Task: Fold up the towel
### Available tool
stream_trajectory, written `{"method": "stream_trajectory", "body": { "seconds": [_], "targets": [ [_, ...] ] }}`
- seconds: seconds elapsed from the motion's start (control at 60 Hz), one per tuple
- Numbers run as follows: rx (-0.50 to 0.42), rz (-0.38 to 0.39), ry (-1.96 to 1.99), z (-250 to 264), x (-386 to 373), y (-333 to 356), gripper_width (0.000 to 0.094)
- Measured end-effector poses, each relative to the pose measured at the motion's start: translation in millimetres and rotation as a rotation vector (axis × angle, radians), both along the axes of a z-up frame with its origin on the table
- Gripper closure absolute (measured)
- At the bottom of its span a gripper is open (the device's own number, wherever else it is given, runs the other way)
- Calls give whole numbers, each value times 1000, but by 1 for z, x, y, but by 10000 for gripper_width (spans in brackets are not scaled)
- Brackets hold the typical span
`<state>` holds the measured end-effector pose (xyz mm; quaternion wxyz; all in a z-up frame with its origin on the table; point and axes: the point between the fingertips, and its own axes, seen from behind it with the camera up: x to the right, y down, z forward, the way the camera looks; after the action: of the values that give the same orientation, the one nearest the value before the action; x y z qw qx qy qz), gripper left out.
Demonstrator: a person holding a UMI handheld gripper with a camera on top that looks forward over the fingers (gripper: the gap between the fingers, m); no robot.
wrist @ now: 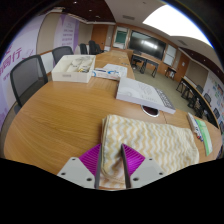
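- We see a beige towel with a faint zigzag weave [148, 148] lying on the long wooden worktop [60, 115], spread over the part of the worktop nearest to us and running away toward its right edge.
- Our hand-held gripper [113, 160] sits at the near edge of the towel; the two fingers with magenta pads [91, 158] stand on either side of a narrow strip of the cloth, which rises between them.
- We judge that the fingers are pinching that near hem of the towel: the pads lie close against the cloth on both sides, with no gap that we can make out.
- The towel looks mostly flat and in one layer beyond the fingers, so we judge the fold is only starting: the hem is gripped, but no part is yet laid over another.
- What is left, as we read it, is to carry the held edge across to the far edge of the towel, set it down square, and perhaps fold once more.
- Farther along the worktop we see a flat white tray-like box [144, 95] and, toward the far left corner, a white open bin [73, 68]; black office chairs [28, 72] stand along the left edge.
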<state>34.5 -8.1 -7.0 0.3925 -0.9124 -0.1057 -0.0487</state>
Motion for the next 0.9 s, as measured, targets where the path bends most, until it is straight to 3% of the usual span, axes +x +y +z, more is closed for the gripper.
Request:
{"method": "stream_trajectory", "body": {
  "seconds": [0.05, 0.133, 0.35, 0.567, 0.7, 0.9],
  "targets": [
    [6, 10, -66, 0, 8, 2, 743],
    [15, 52, -140, 1, 8, 2, 847],
    [-30, 52, 26, 15, -7, -4, 888],
    [46, 104, 424, 124, -47, -15, 888],
    [63, 30, 556, 148, 0, -4, 889],
    [-29, -135, 544, 81, 99, 10, 890]
  ]
}}
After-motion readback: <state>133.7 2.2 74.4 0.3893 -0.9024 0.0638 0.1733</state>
